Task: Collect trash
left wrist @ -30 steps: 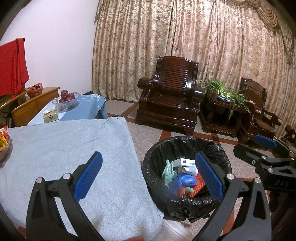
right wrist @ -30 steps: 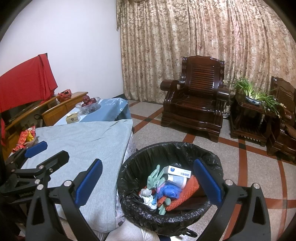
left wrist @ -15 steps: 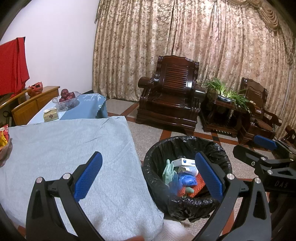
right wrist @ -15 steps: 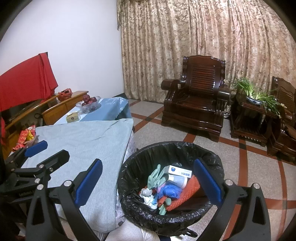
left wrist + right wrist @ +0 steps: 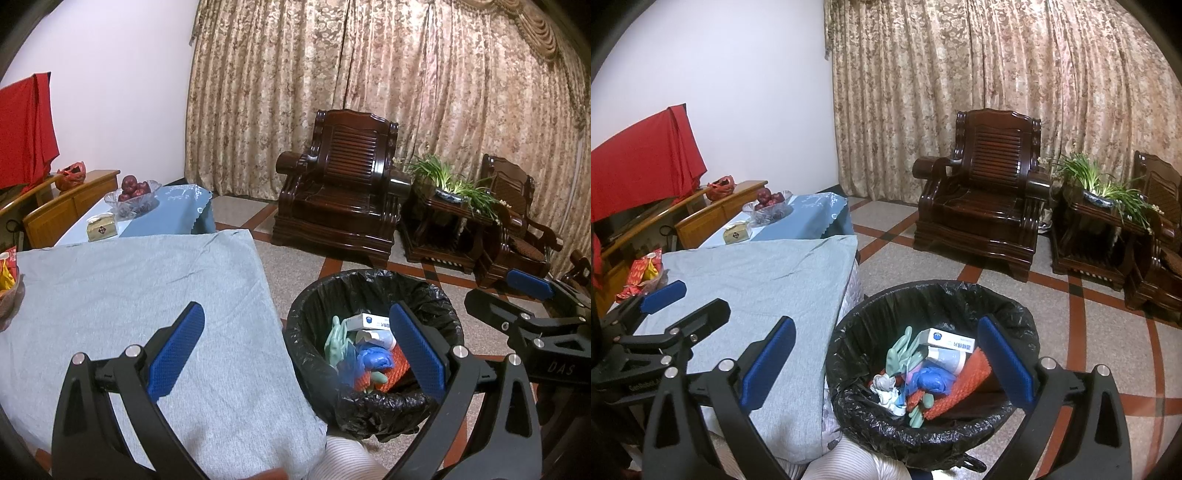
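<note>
Both grippers are held above the scene with nothing in them. The left gripper [image 5: 295,347] has its blue fingers [image 5: 177,350] spread wide apart, one over the grey cloth and the other over the bin. The right gripper [image 5: 884,363] is spread just as wide, straddling the bin's near rim.

The trash [image 5: 923,373] is already in the black-lined bin [image 5: 1015,314] at the lower centre of both views: a pale green glove, a white box, a blue crumpled piece and something orange-red, all piled below the rim. The bin stands on the tiled floor, just beside the corner of the desk [image 5: 129,280] under the grey cloth. That cloth looks bare in the middle; a snack packet [image 5: 642,273] sits at its far left edge, and whether it counts as trash I cannot tell.

Risks from here, as I judge them: a finger dipping too low could snag the loose bag liner and drag it off the rim, or nudge the light bin over. Catching the cloth's hanging edge could pull it off the desk. The two grippers are near each other and could knock together.

Open room lies to the right of the bin, over the floor.
</note>
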{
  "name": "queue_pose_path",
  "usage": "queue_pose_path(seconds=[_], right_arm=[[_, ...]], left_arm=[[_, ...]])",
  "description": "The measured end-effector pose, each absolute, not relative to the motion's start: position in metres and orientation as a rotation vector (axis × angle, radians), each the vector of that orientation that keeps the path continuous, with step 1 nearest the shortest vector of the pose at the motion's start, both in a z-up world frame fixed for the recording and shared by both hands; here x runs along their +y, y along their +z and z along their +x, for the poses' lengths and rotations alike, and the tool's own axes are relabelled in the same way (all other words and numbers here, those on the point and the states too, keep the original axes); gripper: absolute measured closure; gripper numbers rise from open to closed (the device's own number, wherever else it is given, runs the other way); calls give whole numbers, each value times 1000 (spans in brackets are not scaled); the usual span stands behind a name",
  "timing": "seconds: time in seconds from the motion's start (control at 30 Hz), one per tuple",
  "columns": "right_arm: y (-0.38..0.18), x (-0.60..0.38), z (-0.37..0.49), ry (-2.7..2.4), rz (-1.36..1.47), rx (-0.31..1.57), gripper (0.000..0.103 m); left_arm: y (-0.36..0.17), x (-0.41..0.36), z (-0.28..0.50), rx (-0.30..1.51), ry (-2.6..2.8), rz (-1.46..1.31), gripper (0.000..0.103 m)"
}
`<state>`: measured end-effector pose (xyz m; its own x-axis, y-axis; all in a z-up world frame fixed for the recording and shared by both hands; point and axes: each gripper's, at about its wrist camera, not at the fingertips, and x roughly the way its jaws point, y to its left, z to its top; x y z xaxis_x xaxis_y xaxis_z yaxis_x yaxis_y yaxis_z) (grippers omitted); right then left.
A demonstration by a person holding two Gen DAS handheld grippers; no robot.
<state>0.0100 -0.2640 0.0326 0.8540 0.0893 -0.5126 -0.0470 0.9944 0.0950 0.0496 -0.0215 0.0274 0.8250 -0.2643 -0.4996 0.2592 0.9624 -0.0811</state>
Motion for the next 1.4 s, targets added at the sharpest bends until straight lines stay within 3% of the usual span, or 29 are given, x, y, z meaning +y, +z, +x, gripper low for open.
queue_pose_path(seconds=[1.4], right_arm=[[28, -260, 8, 73, 85, 553, 6]], left_arm=[[19, -16, 46, 548, -275, -15, 6]])
